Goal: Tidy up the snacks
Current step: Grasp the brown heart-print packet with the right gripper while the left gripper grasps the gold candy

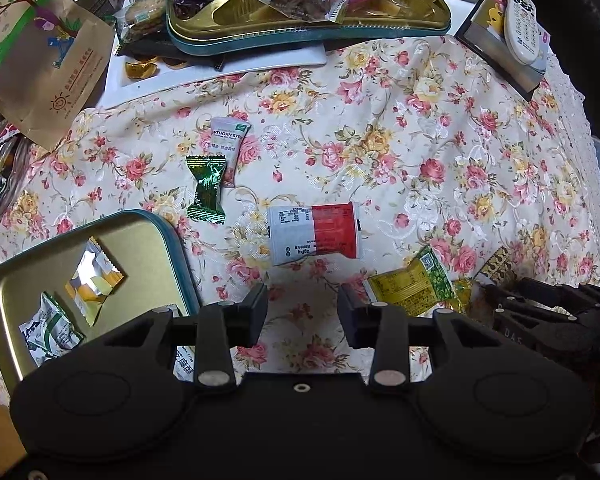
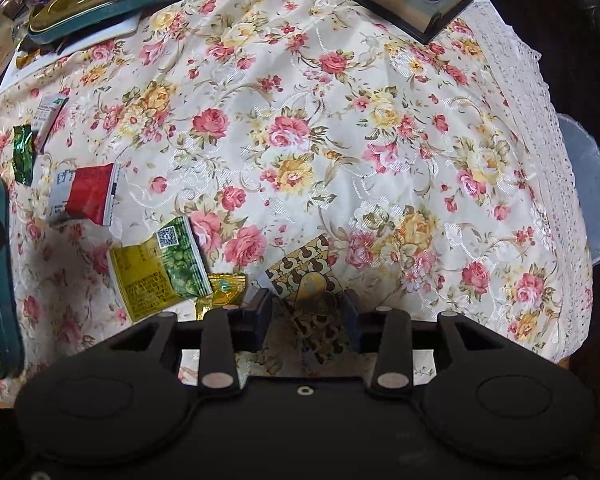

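- My left gripper (image 1: 302, 314): jaws spread wide, nothing between them, pointing down over bare floral tablecloth (image 1: 380, 140).
- My right gripper (image 2: 307, 312): pointing down, one finger on each side of a brown-and-gold patterned packet (image 2: 308, 276) with a gold heart on it. The packet lies on the cloth; I cannot tell whether the pads press on it.
- Teal-rimmed gold tin tray (image 1: 176, 248), lower left in my left view: holds an orange-and-white packet (image 1: 92, 284) and a green-and-white packet (image 1: 52, 330); another packet shows partly behind my left finger.
- Red-and-white packet (image 1: 314, 234): flat on the cloth, just ahead of my left gripper and apart from the tray.
- Green foil candy (image 1: 206, 190): beyond the tray corner, overlapping the lower edge of a pale hawthorn strip packet (image 1: 228, 140).
- Yellow-and-green packet (image 2: 160, 272): on the cloth between my two grippers, touching a small gold-wrapped sweet (image 2: 224, 286) just beside my right gripper's left finger.
- Second gold tin (image 1: 308, 20) at the far edge: piled with mixed wrapped snacks, resting on a white board.
- Brown paper bag (image 1: 44, 52): far left, beside jars.
- White remote (image 1: 524, 20): far right, lying on a book.
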Tool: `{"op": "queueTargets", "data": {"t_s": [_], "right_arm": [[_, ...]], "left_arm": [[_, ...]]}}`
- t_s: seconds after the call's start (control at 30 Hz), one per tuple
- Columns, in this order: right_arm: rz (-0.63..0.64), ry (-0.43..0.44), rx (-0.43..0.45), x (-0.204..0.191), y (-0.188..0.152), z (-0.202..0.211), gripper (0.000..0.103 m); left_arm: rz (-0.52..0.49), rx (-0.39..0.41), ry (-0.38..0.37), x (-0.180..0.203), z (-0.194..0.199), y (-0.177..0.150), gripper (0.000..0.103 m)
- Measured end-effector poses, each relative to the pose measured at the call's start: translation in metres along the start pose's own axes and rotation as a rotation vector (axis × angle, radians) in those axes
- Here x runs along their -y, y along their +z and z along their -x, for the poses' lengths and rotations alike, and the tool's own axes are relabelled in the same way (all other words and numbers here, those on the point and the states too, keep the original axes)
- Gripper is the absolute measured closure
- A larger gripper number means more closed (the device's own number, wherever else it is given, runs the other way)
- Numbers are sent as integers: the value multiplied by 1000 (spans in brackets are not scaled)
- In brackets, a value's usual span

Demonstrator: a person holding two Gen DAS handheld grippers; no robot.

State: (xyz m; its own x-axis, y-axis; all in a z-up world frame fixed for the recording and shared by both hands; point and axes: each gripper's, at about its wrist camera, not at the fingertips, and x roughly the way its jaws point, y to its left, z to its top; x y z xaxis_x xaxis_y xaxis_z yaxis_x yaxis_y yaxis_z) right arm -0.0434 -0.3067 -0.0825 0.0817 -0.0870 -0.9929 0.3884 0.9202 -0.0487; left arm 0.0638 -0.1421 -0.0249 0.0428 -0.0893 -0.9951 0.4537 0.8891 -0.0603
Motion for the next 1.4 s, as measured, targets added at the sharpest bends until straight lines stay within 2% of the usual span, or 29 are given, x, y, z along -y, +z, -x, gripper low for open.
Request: {"op": "queueTargets", "data": {"t_s": [0.1, 0.2, 0.47, 0.7, 0.9, 1.13, 1.27, 1.33, 1.4], "right_arm": [[-16, -16, -13, 4, 2, -3, 62], [-44, 5, -45, 12, 6, -10, 66], [-147, 113, -73, 35, 15, 3, 68], [-223, 198, -52, 49, 22, 30, 68], [-275, 240, -30, 58, 21, 52, 68], [-302, 269, -17, 68, 18, 64, 68], [-308, 292, -16, 74, 14, 69, 68], [-313, 306, -4, 78, 12, 74, 68], [-320, 314, 10, 83, 11, 79, 68]], "left_arm": [[-2, -3, 0, 1, -1, 0, 55], [-9, -6, 2, 3, -2, 0, 55], [-42, 8, -26, 15, -4, -2, 55], [-179, 28, -18, 46, -13, -13, 55], [-247, 34, -36, 69, -25, -22, 55], [-472, 90, -6, 98, -42, -39, 55], [-530, 81, 0, 103, -56, -45, 55], [-520, 54, -28, 104, -60, -46, 55], [-477, 18, -104, 104, -61, -46, 55]]}}
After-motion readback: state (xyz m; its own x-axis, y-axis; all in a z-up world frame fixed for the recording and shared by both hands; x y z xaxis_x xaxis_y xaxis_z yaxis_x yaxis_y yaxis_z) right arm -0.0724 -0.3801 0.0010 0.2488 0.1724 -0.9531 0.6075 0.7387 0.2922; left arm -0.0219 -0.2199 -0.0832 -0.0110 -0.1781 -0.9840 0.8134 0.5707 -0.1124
